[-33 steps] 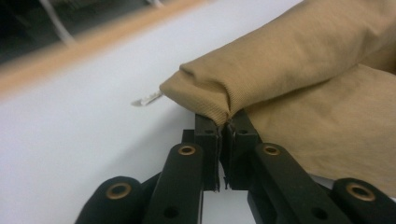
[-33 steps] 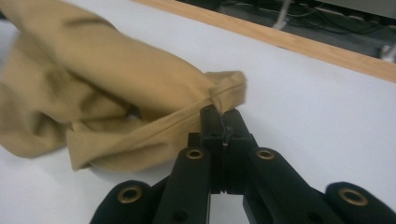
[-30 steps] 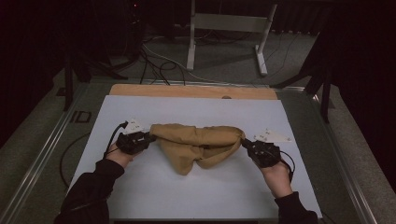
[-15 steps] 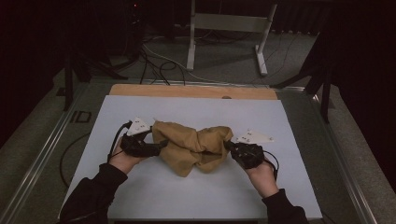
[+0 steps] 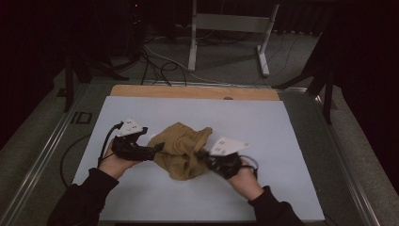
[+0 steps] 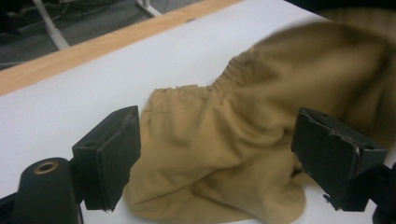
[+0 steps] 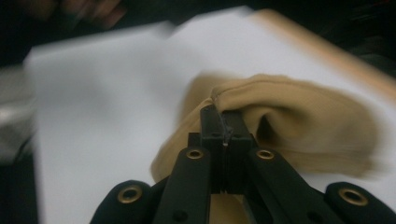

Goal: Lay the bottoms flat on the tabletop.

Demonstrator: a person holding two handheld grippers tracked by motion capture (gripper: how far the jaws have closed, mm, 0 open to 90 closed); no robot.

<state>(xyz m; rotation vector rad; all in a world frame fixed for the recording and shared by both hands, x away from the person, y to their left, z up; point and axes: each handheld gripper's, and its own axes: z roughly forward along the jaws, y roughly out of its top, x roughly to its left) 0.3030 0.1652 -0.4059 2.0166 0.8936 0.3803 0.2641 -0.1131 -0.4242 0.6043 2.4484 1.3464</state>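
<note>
Centre frame: left hand-held gripper (image 6: 219, 163), jaws just opened, releases the tan garment (image 5: 181, 148); right hand-held gripper (image 7: 223, 122) pinches its hem, carried leftward to fold.

The left gripper (image 5: 157, 149) has just been opening and has let go of the tan cloth (image 5: 181, 148), which now lies free between its jaws. The right gripper (image 5: 203, 155), clamped on the cloth's edge, has carried it toward the left gripper, bunching the cloth.
</note>
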